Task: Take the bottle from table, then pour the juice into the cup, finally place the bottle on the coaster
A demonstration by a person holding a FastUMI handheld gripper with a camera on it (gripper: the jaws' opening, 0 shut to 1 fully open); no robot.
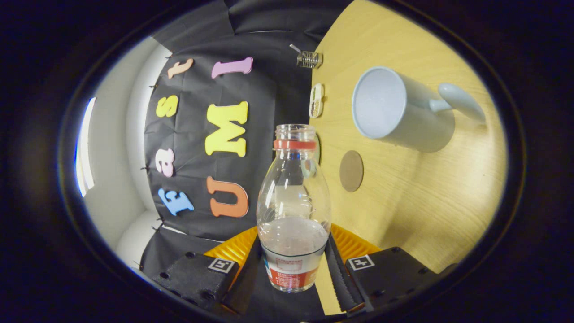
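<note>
Bottle [293,211] clamped low in the gripper [293,269], view rolled sideways.
Both fingers press its labelled base. Clear, uncapped, part-full: I judge it light, smooth and a bit slippery, liquid ready to slosh, so this low grip suits. Cup [394,107] sits at one o'clock on the tabletop [426,202], coaster [351,171] between, just beyond the neck.

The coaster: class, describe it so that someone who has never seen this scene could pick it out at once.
Start at the wooden table and find the white cup. The coaster lies flat on the wood between that cup and the clear bottle held in the tool. It is a plain brown disc, darker than the wood, and much flatter than the cup or the bottle.
</note>
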